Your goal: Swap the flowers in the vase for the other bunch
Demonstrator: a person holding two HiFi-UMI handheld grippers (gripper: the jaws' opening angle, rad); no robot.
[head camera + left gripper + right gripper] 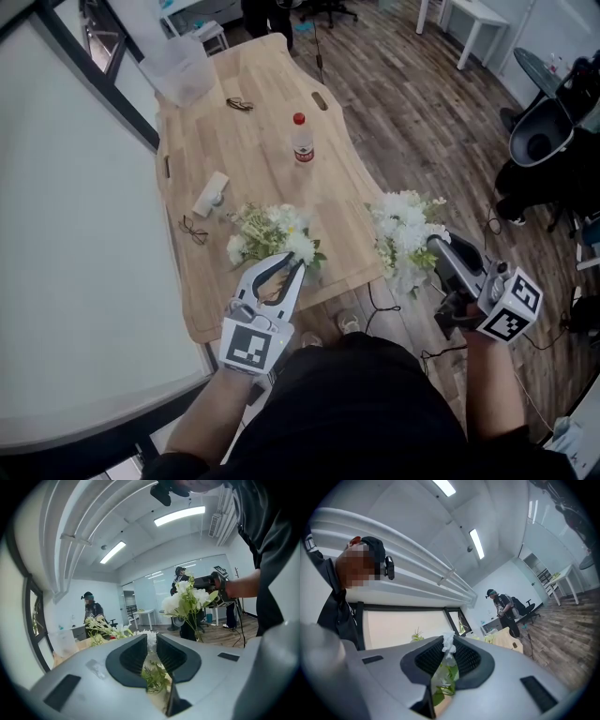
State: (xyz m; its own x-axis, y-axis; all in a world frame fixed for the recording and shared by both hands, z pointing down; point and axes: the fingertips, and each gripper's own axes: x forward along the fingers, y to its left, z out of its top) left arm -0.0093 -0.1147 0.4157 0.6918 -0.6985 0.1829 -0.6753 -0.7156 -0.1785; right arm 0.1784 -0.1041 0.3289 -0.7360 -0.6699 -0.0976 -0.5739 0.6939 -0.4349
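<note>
In the head view my left gripper [296, 263] reaches over the front edge of the wooden table [262, 159]. It is shut on the stems of a green-and-white flower bunch [271, 232]; green leaves show between its jaws [151, 641]. No vase can be made out; the blooms may hide it. My right gripper [437, 247] hangs off the table's right side, shut on a fuller bunch of white flowers [405, 228]. That bunch [189, 598] also appears in the left gripper view. A white bloom and leaves sit between the right jaws [449, 645].
On the table stand a red-capped bottle [302, 139], a clear plastic container [178, 64] at the far end, a small white box [211, 193], and eyeglasses [193, 230]. A black chair [544, 131] is on the wood floor at right. A person [92, 612] stands in the background.
</note>
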